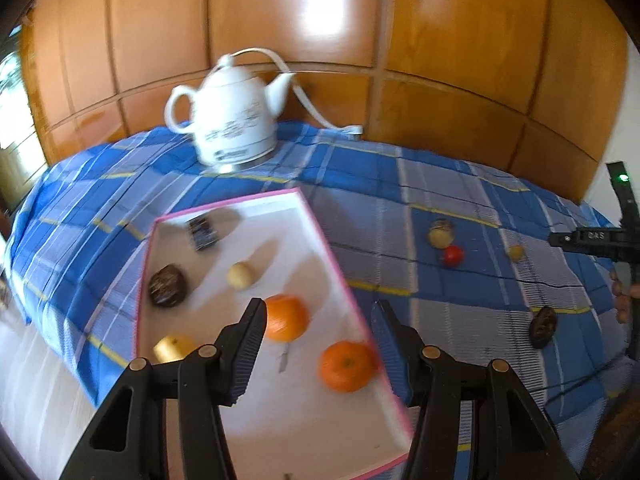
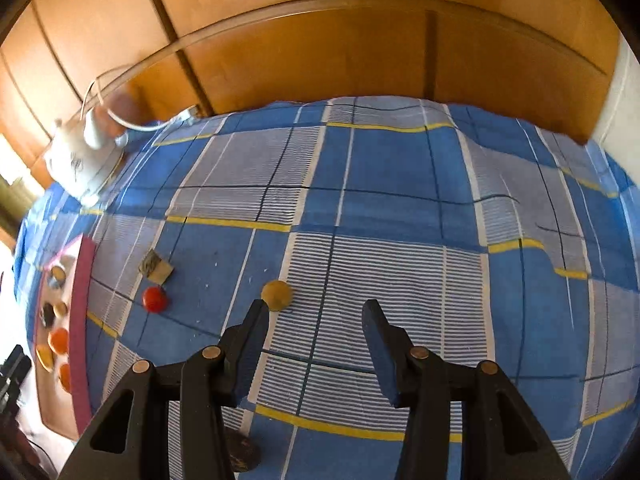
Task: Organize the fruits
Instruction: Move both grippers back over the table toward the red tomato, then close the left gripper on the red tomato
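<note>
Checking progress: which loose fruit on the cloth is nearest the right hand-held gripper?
The small tan round fruit, just beyond the hand-held gripper's left fingertip; the red fruit lies farther left.

A blue-and-white plaid cloth with thin yellow stripes (image 2: 380, 184) covers the counter, and standing on it at the far left we have a white teapot-style kettle (image 1: 232, 120), its white cord (image 1: 308, 100) trailing off toward the wooden wall. Nearer, a shallow white tray with a pink rim (image 1: 340, 264) rests on the cloth. Loose out to its right lie a tan-and-dark fruit (image 1: 440, 233) with a small red fruit (image 1: 453, 255) just beside it, a little yellow-brown round fruit (image 2: 277, 295) near them, and a dark flattish fruit (image 1: 543, 327) nearer the front edge.
</note>
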The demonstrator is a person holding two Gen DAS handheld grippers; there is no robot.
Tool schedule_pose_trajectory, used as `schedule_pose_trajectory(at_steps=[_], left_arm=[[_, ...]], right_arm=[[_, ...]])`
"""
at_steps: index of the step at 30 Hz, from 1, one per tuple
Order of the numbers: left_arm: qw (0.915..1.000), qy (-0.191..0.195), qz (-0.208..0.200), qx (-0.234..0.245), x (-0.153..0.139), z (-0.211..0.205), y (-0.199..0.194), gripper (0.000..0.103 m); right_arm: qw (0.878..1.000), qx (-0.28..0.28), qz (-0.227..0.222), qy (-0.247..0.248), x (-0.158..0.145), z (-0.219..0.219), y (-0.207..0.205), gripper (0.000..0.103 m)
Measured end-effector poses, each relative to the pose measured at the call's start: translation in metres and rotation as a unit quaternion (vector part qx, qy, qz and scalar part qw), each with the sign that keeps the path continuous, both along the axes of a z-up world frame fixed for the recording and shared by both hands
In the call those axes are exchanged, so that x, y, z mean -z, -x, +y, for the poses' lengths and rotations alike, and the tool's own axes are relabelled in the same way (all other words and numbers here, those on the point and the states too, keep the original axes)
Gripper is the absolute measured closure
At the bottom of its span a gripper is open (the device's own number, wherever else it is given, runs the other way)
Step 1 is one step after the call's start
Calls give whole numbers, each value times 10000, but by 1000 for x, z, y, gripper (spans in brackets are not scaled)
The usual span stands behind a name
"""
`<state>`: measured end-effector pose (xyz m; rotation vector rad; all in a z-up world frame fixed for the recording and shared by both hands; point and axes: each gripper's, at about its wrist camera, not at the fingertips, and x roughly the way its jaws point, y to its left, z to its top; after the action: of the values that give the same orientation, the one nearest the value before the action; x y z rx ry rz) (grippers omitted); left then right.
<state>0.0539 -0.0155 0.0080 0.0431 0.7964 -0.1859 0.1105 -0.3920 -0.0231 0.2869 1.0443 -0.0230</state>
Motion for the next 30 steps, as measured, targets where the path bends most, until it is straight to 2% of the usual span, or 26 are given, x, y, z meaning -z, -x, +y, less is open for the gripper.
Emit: schedule_pose_trajectory(at_steps=[4, 7, 14, 21, 29, 30], left_arm=[[9992, 34, 51, 383, -4, -30, -9, 48], [9974, 126, 233, 671, -1, -58, -21, 48], [9921, 29, 634, 1079, 25, -120, -60, 49], [9892, 117, 1056, 1005, 55, -145, -95, 50], [9886, 207, 1202, 882, 71, -157, -119, 50], [9883, 200, 1240, 866, 74, -158, -122, 54]], right_arm=[[9999, 67, -25, -97, -2, -3, 1, 54], [9998, 31, -51, -182, -4, -2, 2, 54], [9994, 37, -203, -275, -12, -2, 4, 54], [9963, 504, -259, -651, -16, -28, 3, 54], [9965, 336, -209, -739, -16, -22, 0, 54], [9966, 317, -212, -729, -16, -21, 0, 54]])
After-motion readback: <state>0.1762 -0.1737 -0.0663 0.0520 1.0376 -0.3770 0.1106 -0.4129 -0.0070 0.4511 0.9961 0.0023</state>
